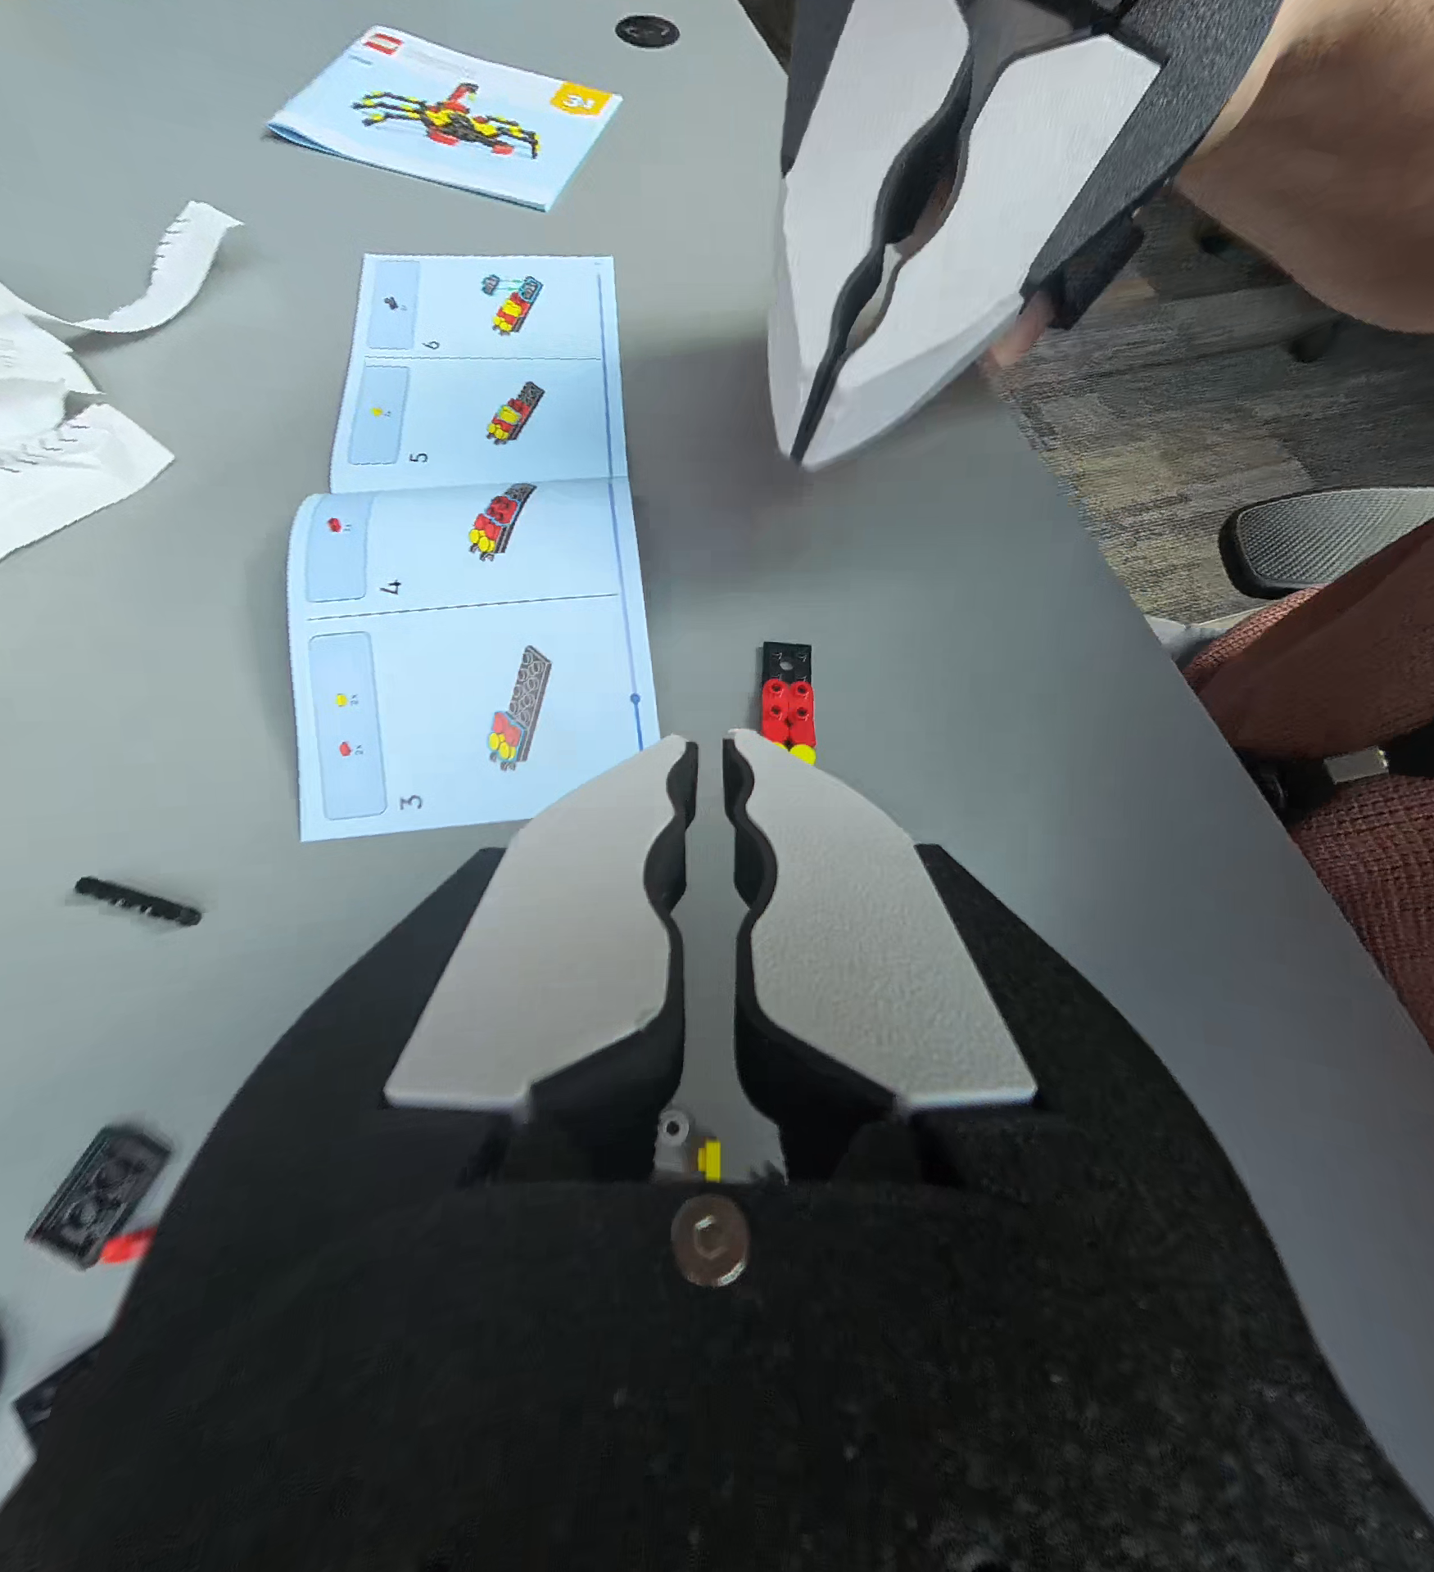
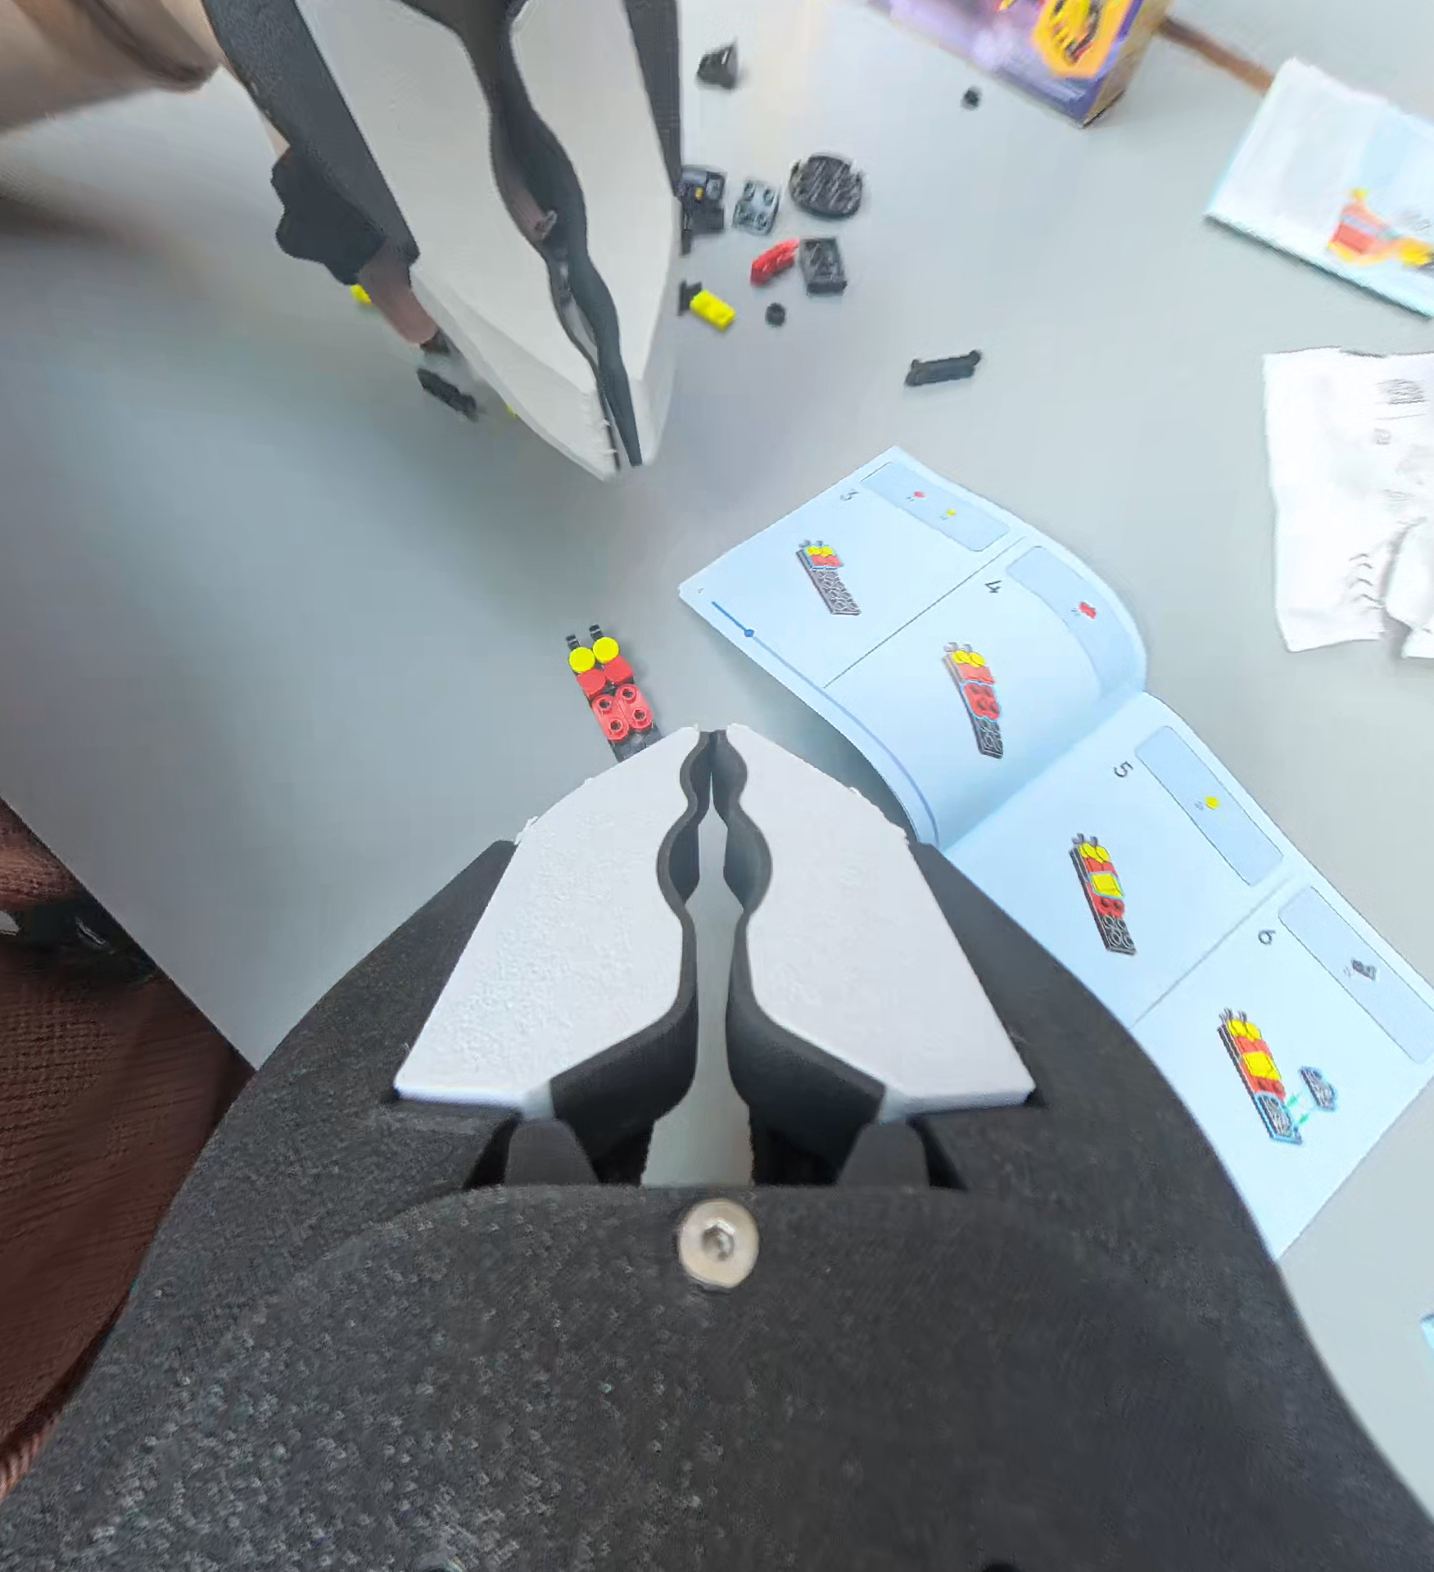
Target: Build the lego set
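Nearest in the left wrist view: left gripper (image 1: 710,748), jaws nearly closed w/ a thin gap, nothing between them. Right gripper (image 2: 710,738) in its own view: tips touching, also empty.

Just past the left tips, slightly to their right, lies the lego piece (image 1: 787,702): black plate w/ red bricks and yellow round studs on one end, flat on the table. In the right wrist view the same piece (image 2: 611,693) sits just beyond and left of the tips; its near end is hidden under them.

Open instruction booklet (image 1: 475,544) lies left of the left jaws, right of the right jaws. Build looks to match approx the 4th panel, so the next part is prob the yellow piece shown in the following panel. Next move calls for opening a gripper and fetching a yellow part (image 2: 711,308) from the loose parts pile (image 2: 790,230), well beyond the right jaws, behind the other gripper.

Farther off: second booklet (image 1: 449,115), torn paper bags (image 1: 32,400), set box (image 2: 1062,51). Surface is a plain grey table (image 1: 909,553); past its edge, carpet and a reddish chair (image 1: 1394,766).
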Demonstrator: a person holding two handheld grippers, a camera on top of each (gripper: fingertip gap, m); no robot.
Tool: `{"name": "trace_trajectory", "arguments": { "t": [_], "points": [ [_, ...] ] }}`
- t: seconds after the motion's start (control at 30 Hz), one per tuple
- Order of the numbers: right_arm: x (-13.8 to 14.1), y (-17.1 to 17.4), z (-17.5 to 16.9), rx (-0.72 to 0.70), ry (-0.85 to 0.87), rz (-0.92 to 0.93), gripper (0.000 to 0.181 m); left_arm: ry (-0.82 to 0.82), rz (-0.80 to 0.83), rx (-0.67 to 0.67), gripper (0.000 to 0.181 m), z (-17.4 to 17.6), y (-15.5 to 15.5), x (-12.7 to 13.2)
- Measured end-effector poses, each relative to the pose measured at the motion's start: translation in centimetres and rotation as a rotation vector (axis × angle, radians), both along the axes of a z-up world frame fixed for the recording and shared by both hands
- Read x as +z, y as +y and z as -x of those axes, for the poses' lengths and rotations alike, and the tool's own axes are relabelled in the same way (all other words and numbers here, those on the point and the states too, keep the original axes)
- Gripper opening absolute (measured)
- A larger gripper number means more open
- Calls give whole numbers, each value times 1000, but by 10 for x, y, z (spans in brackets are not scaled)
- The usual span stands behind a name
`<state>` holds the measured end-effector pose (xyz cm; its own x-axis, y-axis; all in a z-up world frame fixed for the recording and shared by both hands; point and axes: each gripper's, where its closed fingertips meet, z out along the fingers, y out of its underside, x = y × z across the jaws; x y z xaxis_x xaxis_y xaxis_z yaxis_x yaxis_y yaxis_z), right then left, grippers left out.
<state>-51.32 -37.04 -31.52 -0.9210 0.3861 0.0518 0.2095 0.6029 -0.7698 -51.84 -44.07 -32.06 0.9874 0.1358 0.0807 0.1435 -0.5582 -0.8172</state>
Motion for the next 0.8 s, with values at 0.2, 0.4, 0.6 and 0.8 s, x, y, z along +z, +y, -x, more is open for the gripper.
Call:
{"name": "trace_trajectory", "arguments": {
  "t": [0.2,0.4,0.6,0.8],
  "points": [
    [72,31,-4,-147,109,510,11,93,-133,140,19,-20,-39,32],
    [84,36,-14,-168,64,711,23,110,-485,313,26,-33,-58,77],
    [92,34,-28,-153,99,753,29,201,-556,404,32,-47,-71,100],
    [111,36,-37,-112,147,813,35,330,-651,579,25,-61,-90,126]
  ]
}}
